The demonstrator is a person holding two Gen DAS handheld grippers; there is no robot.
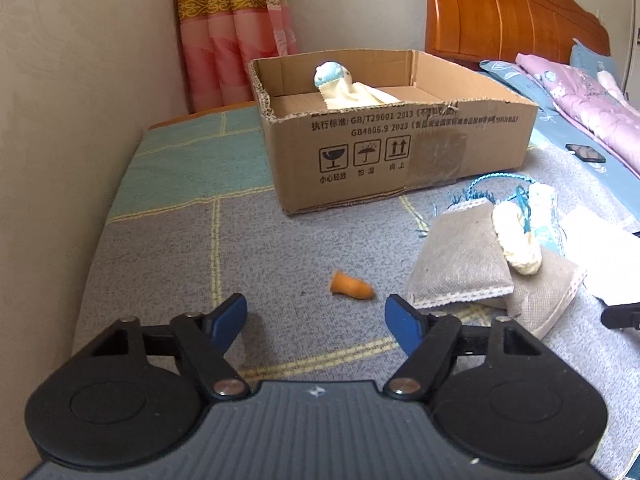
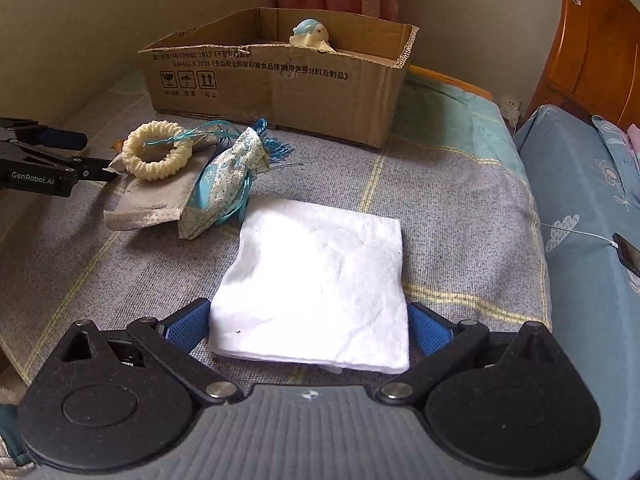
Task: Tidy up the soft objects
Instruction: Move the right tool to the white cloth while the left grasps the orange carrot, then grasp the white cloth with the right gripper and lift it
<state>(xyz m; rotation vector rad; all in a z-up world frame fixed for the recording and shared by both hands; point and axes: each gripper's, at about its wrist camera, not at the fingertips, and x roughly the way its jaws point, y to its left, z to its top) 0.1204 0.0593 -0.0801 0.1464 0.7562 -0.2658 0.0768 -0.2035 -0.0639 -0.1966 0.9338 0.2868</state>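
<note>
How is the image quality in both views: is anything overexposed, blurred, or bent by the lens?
Right wrist view: the white cloth is nearly blown out, its folds faint. Left wrist view: the cardboard box print is sharp, but fisheye curves the wall, and the corners are dark.

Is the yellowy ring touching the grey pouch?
Touching. In the right wrist view the cream ring lies right on top of the grey pouch, with no gap; the left wrist view shows it resting there too.
</note>
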